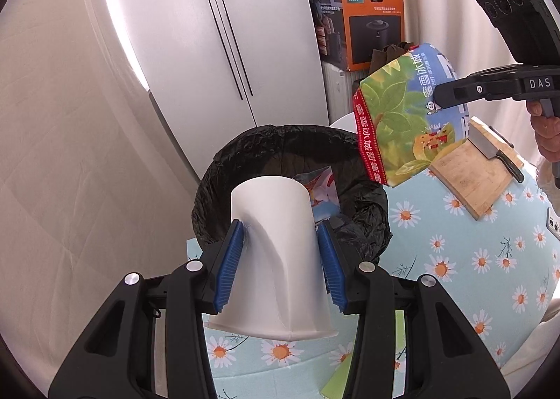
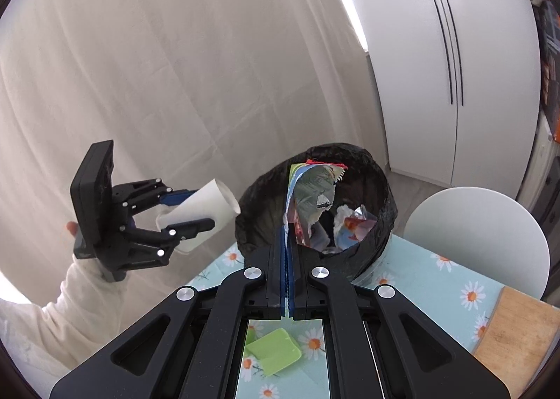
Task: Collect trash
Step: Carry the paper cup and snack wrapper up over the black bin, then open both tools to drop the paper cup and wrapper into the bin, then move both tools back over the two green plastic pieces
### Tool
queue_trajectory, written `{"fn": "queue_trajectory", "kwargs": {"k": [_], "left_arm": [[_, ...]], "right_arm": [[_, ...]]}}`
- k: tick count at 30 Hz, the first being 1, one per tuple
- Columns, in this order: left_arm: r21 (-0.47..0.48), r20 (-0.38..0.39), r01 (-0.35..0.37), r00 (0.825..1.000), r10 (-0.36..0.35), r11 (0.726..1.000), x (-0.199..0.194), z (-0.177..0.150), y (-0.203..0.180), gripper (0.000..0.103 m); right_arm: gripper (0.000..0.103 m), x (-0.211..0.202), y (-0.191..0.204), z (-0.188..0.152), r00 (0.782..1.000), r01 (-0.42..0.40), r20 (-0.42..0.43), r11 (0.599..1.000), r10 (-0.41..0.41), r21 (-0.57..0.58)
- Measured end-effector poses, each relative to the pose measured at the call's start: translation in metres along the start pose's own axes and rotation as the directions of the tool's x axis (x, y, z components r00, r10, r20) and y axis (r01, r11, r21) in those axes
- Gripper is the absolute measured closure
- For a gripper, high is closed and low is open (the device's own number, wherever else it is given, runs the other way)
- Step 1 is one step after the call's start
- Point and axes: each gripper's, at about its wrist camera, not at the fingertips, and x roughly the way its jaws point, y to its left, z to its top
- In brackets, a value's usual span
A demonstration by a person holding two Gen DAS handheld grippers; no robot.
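clearly both loads hang over the tabletop [image 1: 472,259] near the lined bin [image 1: 245,143]: the left tongs [image 1: 284,259] are clenched on a dented white paper cup [image 1: 276,252] at the bin's 6 o'clock rim, while the right tongs [image 2: 287,252] pinch a printed wrapper [image 2: 311,196] flat, dangling over the opening. letting go too soon could drop the cup outside the rim, since it sits at the near edge, and the limp wrapper could snag on the liner.
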Motion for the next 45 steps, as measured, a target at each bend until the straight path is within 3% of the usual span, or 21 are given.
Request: {"fn": "queue_trajectory", "kwargs": {"k": [9,11,13,14,15,18,21,27,45], "left_arm": [[0.017,0.008,0.053,0.999,-0.053,0.998,0.049,0.021,0.014,0.058],[0.018,0.020,0.056,0.998,-0.056,0.998,0.057,0.023,0.016,0.052],[0.002,0.060,0.031,0.998,-0.031,1.000,0.059,0.023,0.020,0.009],[-0.010,0.077,0.041,0.996,-0.040,0.999,0.058,0.023,0.022,0.006],[-0.018,0.094,0.059,0.994,-0.057,0.998,0.056,0.023,0.024,0.006],[-0.038,0.119,0.034,0.992,-0.029,0.999,0.052,0.020,0.028,0.006],[-0.045,0.092,0.023,0.996,-0.019,0.999,0.053,0.016,0.028,0.006],[-0.051,0.041,-0.001,0.999,0.003,0.999,0.047,0.001,0.019,0.006],[-0.096,-0.053,-0.035,0.998,0.030,0.995,-0.006,-0.065,-0.008,0.006]], "right_arm": [[0.102,0.044,-0.013,0.020,1.000,0.001,-0.029,1.000,-0.001,-0.006],[0.097,0.053,-0.015,0.022,1.000,0.009,-0.030,1.000,-0.009,-0.006],[0.076,0.058,-0.017,0.024,0.996,0.083,-0.016,0.995,-0.084,-0.050],[0.040,0.059,-0.015,0.023,0.991,0.131,-0.002,0.989,-0.131,-0.072],[0.022,0.059,-0.014,0.022,0.987,0.160,0.006,0.984,-0.160,-0.080],[0.020,0.056,-0.018,0.018,0.982,0.187,0.019,0.979,-0.186,-0.086],[0.018,0.055,-0.018,0.011,0.969,0.245,0.008,0.964,-0.246,-0.103],[0.016,0.046,-0.011,-0.006,0.958,0.282,-0.013,0.950,-0.286,-0.135],[0.016,0.021,0.039,-0.057,0.958,0.253,-0.087,0.948,-0.274,-0.194]]}}
